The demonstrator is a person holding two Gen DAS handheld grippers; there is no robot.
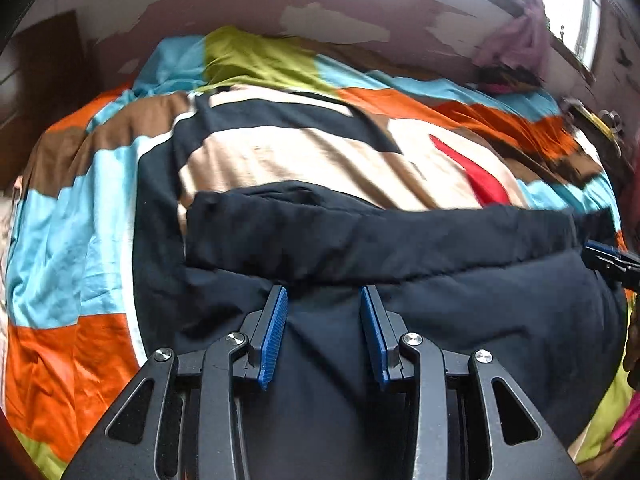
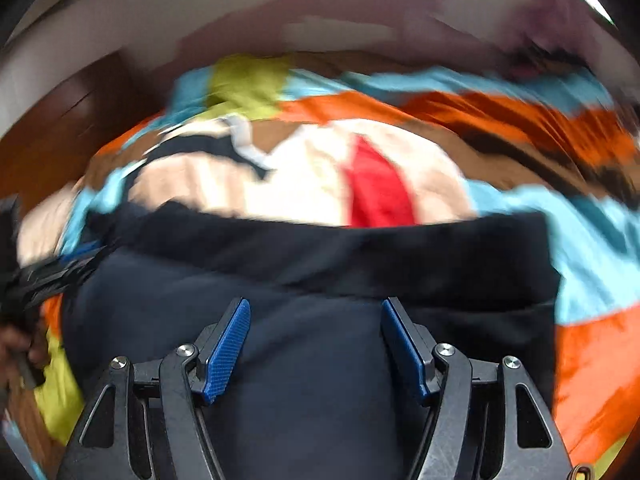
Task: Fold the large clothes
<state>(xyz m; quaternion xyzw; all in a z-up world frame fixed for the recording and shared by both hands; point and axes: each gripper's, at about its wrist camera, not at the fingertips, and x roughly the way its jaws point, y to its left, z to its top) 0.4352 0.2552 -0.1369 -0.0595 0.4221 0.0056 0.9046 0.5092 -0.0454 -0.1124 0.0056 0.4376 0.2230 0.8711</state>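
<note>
Dark jacket on bedspread, both tongs agape

Right wrist view is motion-blurred throughout; the bedspread pattern smears. The dark garment runs beneath the left gripper, its near edge cut off. Window is overexposed.
</note>
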